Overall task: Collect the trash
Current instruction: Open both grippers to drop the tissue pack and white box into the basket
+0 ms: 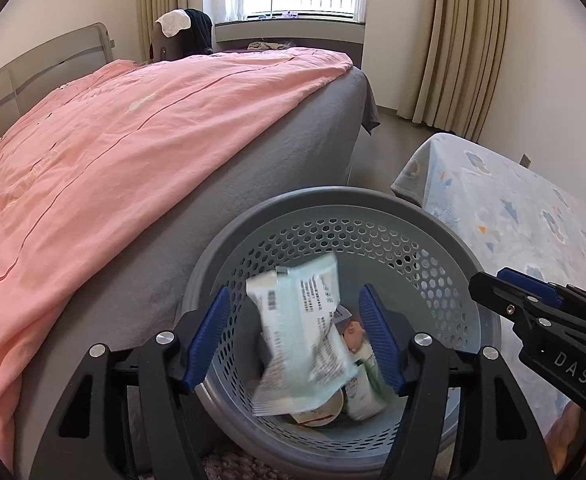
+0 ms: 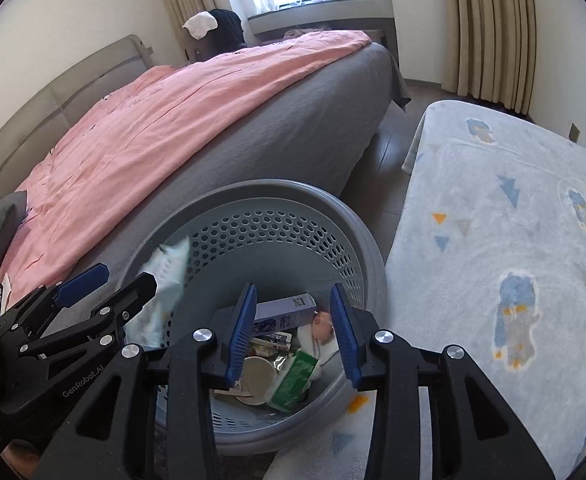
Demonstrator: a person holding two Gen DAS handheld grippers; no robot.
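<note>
A round grey plastic basket with little holes in its wall point(image 1: 373, 216) stands on the floor, right beside the big bed with the pink blanket point(image 1: 113, 140). Both grippers hang over the top of the basket.

In the left wrist view, the left gripper point(image 1: 295, 342) has its two blue fingers spread wide apart. Between them is a pale blue and white crinkly plastic packet point(image 1: 301, 336). It looks blurry, and neither finger touches it. It sits over the middle of the basket, above the other trash. In the right wrist view, the same packet point(image 2: 161, 280) shows at 9 o'clock in the basket, near the wall with the holes, just past the left gripper point(image 2: 105, 286).

The right gripper point(image 2: 293, 336) is also spread wide and holds nothing. Its blue fingers frame the bottom of the basket. Down there lie a small purple cardboard box point(image 2: 285, 310) at 12 o'clock, a round white lid or cup point(image 2: 259, 376) at 7 o'clock, a green and white wrapper point(image 2: 293, 380) at 6 o'clock, and a small pink toy-like thing point(image 2: 321, 324) at 2 o'clock.

At 3 o'clock from the basket is a soft pale blue blanket with bear pictures point(image 2: 513, 240), close to the basket's rim.
</note>
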